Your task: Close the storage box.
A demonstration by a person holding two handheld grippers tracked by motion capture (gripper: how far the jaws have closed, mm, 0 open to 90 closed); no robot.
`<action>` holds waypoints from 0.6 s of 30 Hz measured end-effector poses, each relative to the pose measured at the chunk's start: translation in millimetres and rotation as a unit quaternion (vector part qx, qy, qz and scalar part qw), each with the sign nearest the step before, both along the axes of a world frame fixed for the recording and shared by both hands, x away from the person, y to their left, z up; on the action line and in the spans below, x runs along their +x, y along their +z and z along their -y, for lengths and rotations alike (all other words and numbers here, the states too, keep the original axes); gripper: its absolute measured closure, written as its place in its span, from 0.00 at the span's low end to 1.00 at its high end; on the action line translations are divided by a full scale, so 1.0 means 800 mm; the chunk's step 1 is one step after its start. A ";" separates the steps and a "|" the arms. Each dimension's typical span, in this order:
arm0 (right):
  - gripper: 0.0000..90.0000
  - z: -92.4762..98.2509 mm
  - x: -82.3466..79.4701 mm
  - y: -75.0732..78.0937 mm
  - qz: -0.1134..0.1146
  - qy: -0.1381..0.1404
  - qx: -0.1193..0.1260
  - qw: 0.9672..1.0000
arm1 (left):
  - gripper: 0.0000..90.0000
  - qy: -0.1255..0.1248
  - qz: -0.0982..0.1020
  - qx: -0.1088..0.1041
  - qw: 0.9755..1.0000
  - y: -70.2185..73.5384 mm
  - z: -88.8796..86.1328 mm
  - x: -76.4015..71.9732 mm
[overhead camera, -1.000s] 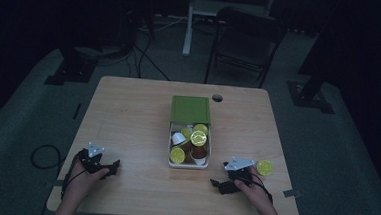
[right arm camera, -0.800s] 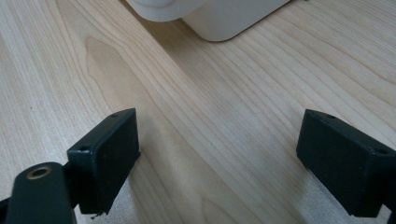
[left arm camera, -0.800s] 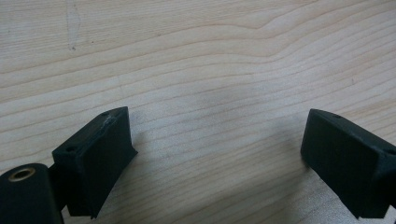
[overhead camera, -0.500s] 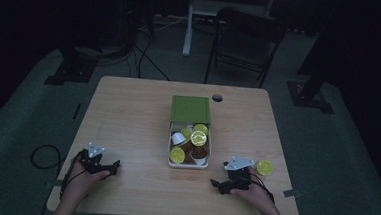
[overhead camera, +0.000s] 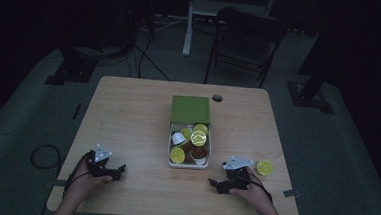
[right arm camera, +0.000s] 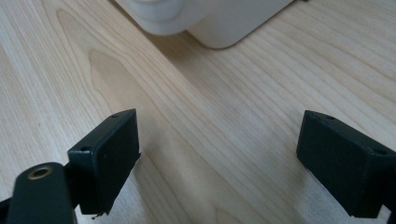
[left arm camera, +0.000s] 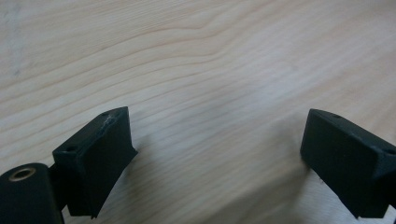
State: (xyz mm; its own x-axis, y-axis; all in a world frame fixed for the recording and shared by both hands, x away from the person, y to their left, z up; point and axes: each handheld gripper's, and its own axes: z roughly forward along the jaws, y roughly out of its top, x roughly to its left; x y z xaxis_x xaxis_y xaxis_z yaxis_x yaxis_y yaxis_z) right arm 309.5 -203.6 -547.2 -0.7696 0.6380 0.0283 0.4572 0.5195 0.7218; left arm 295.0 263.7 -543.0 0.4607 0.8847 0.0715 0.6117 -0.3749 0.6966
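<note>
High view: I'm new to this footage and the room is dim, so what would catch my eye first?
The white box at the table's middle stands out, its green lid swung open at the far side and bright yellow-topped capsules piled inside. One loose capsule lies on the wooden table beside the right gripper. Both it and the left gripper rest open near the front edge.

High view is dim and underexposed; surroundings fall to near black, only the table (overhead camera: pixel 137 119) reads. Both gripper views are bright, evenly lit, with soft shadows under slightly blurred jaws.
</note>
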 end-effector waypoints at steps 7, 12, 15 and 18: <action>0.14 0.000 0.000 0.011 0.002 -0.008 0.018 1.000 | 0.11 -0.070 0.016 -0.006 0.997 0.009 0.028 -0.007; 0.14 0.004 0.002 0.017 0.007 -0.013 0.031 0.999 | 0.11 -0.109 0.035 -0.019 0.993 0.013 0.047 -0.008; 0.14 0.005 0.002 0.021 0.011 -0.015 0.042 0.999 | 0.11 -0.122 0.047 -0.039 0.991 0.017 0.057 -0.007; 0.14 0.005 0.002 0.025 0.016 -0.017 0.054 0.998 | 0.11 -0.132 0.056 -0.049 0.988 0.019 0.065 -0.007</action>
State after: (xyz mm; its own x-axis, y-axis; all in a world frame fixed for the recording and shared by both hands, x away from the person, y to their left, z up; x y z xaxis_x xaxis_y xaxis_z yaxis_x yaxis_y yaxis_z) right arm 311.2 -208.0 -527.3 -0.7489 0.6585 0.0737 0.4493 0.4229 0.7869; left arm 289.8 211.9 -527.4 0.6710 0.7395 0.0543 0.4190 -0.4385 0.7951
